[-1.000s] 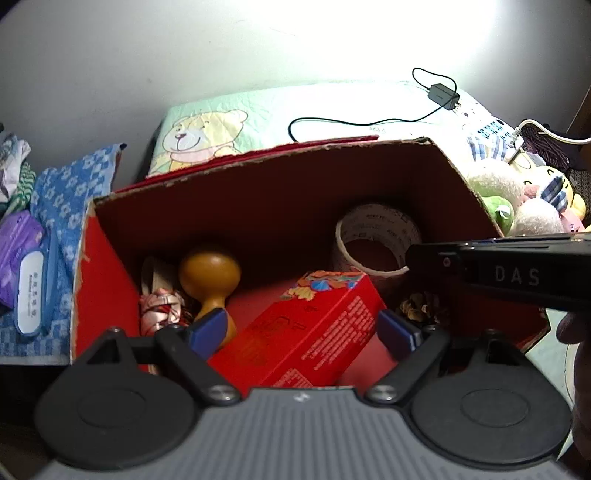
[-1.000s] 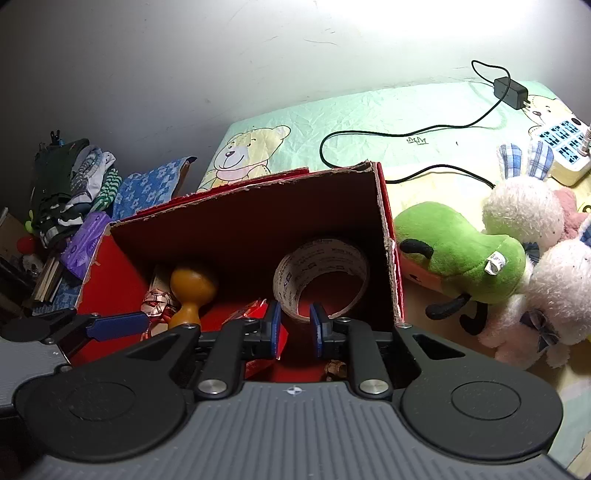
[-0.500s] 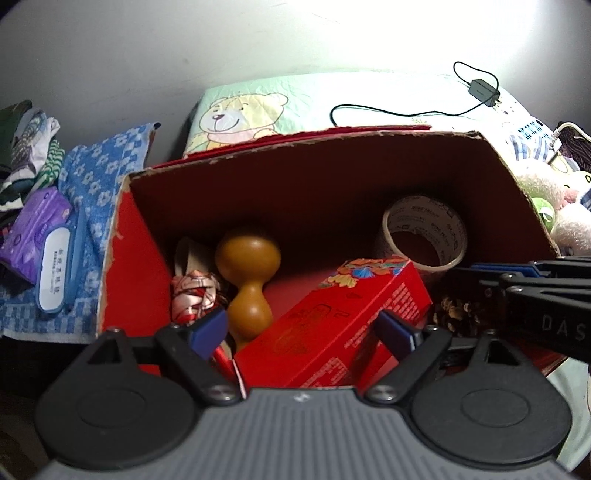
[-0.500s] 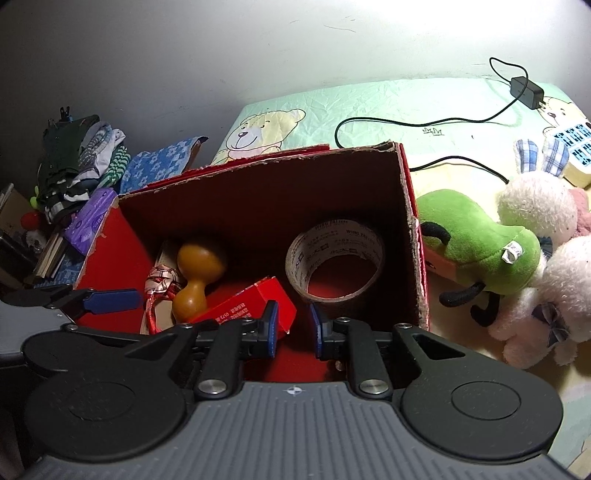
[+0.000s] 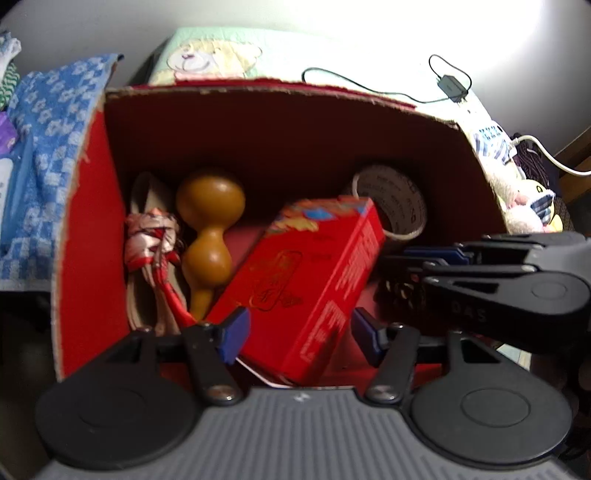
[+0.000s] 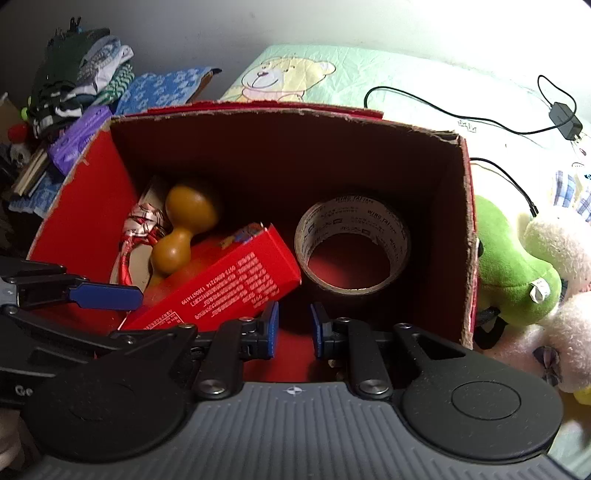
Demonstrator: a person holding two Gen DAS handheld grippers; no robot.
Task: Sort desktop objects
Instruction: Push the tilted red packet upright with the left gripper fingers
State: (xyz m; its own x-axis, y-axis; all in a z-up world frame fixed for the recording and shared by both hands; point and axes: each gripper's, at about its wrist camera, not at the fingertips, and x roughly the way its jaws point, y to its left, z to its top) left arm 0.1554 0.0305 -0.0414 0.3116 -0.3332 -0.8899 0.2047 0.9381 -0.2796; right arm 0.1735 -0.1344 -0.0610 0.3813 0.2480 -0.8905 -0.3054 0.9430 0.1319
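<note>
Red carton (image 5: 317,280) lies tilted between the wide-open left gripper (image 5: 301,332); right gripper (image 6: 294,328) hovers narrowly parted, empty.

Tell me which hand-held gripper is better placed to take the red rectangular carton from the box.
Left. The left hand-held gripper is open with the red rectangular carton between its fingers; the right hand-held gripper is nearly closed, beside it.

I see harsh glare blowing out wall (image 5: 461,29) ahead-right; cardboard box (image 6: 280,155) interior deep in shadow; left view slightly motion-blurred; fisheye bending edges, corners dark.
</note>
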